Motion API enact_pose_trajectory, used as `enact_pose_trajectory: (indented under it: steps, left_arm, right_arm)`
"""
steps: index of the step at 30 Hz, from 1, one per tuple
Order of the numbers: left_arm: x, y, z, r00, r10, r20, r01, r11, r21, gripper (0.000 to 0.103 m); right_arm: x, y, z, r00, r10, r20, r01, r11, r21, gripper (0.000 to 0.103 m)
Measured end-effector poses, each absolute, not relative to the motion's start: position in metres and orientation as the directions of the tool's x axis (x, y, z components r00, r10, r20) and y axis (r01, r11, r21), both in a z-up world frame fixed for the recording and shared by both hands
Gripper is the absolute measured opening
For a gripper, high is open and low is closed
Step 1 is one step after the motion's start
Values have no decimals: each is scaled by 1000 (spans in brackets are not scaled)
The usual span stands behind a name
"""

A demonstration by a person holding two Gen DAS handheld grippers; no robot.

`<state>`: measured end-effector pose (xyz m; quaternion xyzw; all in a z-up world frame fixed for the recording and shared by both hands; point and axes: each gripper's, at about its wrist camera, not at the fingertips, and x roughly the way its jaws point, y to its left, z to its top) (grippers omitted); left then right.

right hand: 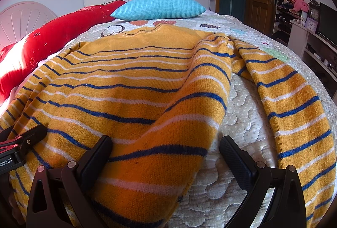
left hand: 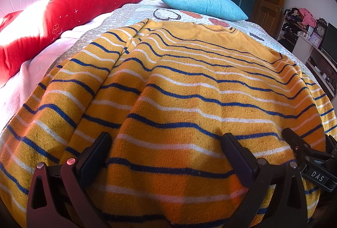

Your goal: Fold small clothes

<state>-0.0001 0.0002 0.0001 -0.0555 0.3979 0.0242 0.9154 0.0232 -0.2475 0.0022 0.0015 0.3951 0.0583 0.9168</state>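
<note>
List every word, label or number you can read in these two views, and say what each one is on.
"DAS" on a small plate on the right gripper, seen at the right edge of the left wrist view.
"obot.AI", its start cut off by the picture's edge, on the left gripper in the right wrist view.
The numerals of the ornate dark clock and the small purple clock are too small to read.
The striped sweater shows no lettering.
</note>
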Motion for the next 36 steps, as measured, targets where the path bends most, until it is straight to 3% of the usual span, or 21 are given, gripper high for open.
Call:
enact_pose_trajectory:
  steps: [15, 25, 28, 36]
  left_arm:
    - [0, 0, 0, 683, 4, -730, -92, 993, -81, 103]
    - [23, -11, -2, 611, 87, -787, -123, 992, 14, 103]
    - [18, -10, -1, 621, 137, -772, -126, 989, 74, 103]
    - [10, -14, -3, 645, 128, -753, -140, 989, 49, 103]
  right_arm:
    - [23, -248, 3, 682, 108, -723, -105, 993, 49, 103]
    - [28, -251, 5, 653, 140, -744, -126, 989, 75, 103]
    - [23, -252, 6, 655, 156, -740, -137, 987, 87, 103]
    - [15, -253, 2, 701, 198, -685, -155, 980, 125, 103]
